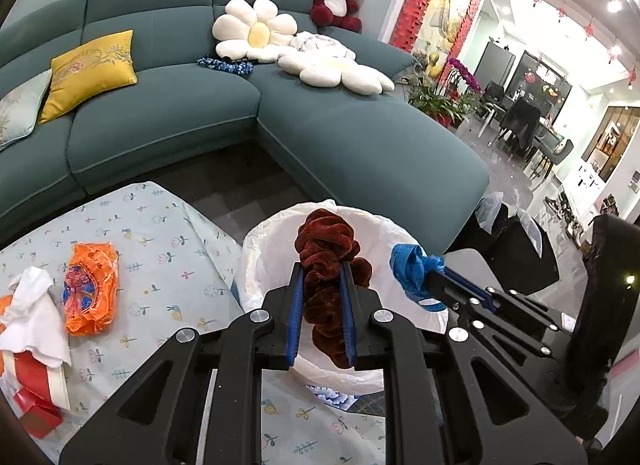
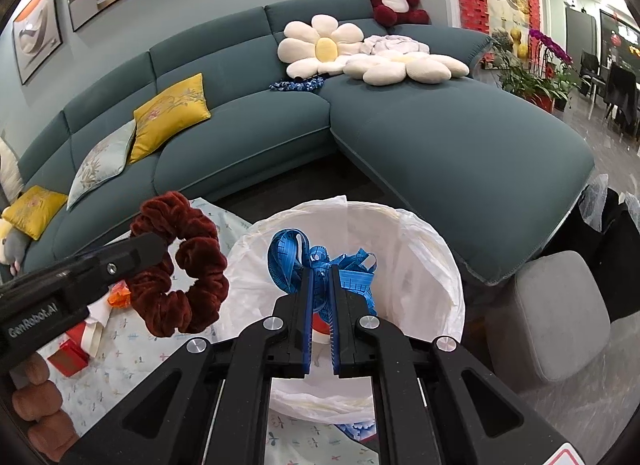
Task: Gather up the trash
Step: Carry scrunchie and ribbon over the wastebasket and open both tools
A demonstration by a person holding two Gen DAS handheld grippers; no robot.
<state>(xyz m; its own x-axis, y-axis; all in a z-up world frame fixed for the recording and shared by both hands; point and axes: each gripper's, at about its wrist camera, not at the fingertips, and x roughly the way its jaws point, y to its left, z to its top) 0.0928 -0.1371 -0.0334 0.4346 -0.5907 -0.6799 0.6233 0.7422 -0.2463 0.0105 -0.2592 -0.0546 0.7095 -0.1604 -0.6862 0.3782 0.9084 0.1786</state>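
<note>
A: Left gripper [image 1: 322, 281] is clamped on a dark red scrunchie [image 1: 330, 285], and it hangs right over the white-lined bin [image 1: 256, 249].

B: And the right gripper [image 2: 320, 285] is pinched nearly closed on a tangle of blue ribbon [image 2: 316, 261], also above the bin's mouth.

A: So both loads are at the drop point, neither let go yet. Something red and white shows at the bottom of the bin, too hidden to name.

B: Look out left on the flowered tablecloth [image 1: 168, 249]: an orange wrapper [image 1: 92, 289], a white tissue [image 1: 34, 313] and a red box [image 1: 40, 413] are waiting there.

A: I'd call it partway, then. Two drops pending, several pickups left.
</note>
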